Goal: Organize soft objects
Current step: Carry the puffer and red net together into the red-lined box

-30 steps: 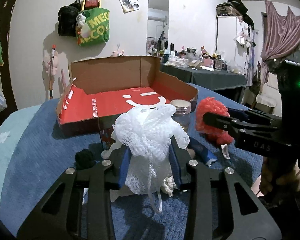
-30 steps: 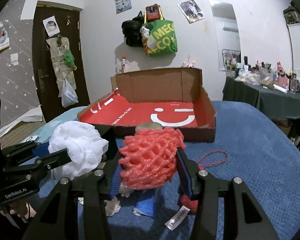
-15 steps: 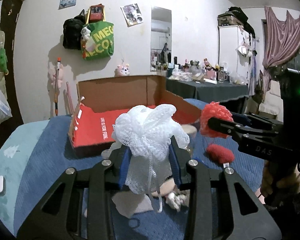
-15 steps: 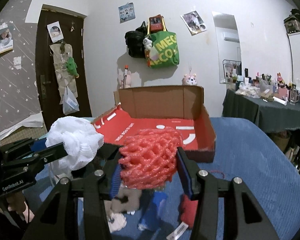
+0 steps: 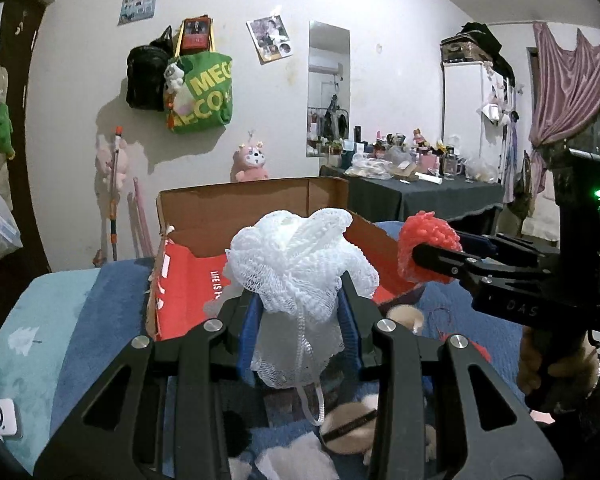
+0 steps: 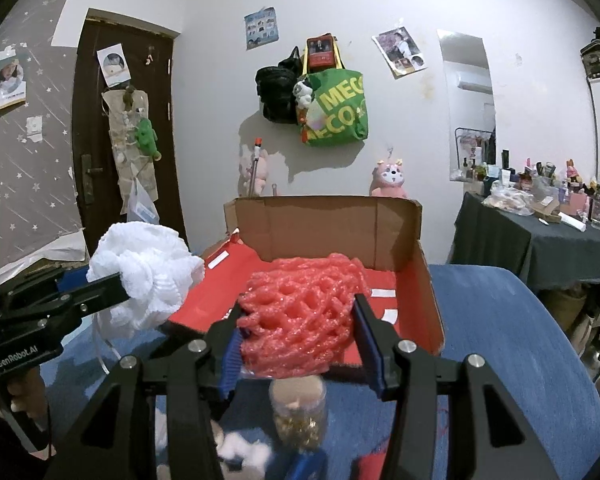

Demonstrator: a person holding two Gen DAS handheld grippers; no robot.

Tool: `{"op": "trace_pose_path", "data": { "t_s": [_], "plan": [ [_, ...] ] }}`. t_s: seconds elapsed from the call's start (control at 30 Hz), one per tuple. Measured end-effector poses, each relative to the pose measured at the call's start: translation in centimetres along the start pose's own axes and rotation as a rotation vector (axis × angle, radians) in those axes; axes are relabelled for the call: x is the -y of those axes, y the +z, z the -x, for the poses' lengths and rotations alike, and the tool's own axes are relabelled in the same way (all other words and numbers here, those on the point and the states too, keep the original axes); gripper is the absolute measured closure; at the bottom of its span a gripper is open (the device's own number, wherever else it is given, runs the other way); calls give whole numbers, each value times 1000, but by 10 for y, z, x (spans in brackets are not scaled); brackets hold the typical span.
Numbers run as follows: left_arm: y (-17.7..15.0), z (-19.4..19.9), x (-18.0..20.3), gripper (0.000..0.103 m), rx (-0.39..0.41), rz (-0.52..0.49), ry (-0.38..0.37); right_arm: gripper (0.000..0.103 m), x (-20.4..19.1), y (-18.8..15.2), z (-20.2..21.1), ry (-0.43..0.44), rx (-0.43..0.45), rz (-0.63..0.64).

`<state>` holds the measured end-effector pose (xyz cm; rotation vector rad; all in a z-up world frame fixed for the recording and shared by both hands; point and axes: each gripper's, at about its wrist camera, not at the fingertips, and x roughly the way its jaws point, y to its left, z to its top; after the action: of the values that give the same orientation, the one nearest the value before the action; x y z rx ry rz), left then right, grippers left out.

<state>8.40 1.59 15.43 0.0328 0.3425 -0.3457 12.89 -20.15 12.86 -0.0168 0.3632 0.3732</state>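
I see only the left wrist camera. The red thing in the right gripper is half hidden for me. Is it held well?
Observer: Yes. The right wrist view shows the red foam net squeezed between both blue pads of the right gripper.
Operator: Is something under that gripper?
Observer: A small clear jar stands on the blue blanket, just below the fingers.
Operator: Is the box empty?
Observer: The part of the cardboard box floor that shows is bare; the net hides the middle.
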Motion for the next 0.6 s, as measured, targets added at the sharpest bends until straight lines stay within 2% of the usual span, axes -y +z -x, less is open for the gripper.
{"op": "trace_pose_path", "data": {
  "t_s": [0.23, 0.6],
  "plan": [
    [15, -32, -13, 69, -52, 8, -27, 50, 7, 17, -30, 22, -48, 23],
    [35, -91, -29, 69, -191, 5, -60, 50, 20, 42, -92, 85, -212, 51]
  ]
}}
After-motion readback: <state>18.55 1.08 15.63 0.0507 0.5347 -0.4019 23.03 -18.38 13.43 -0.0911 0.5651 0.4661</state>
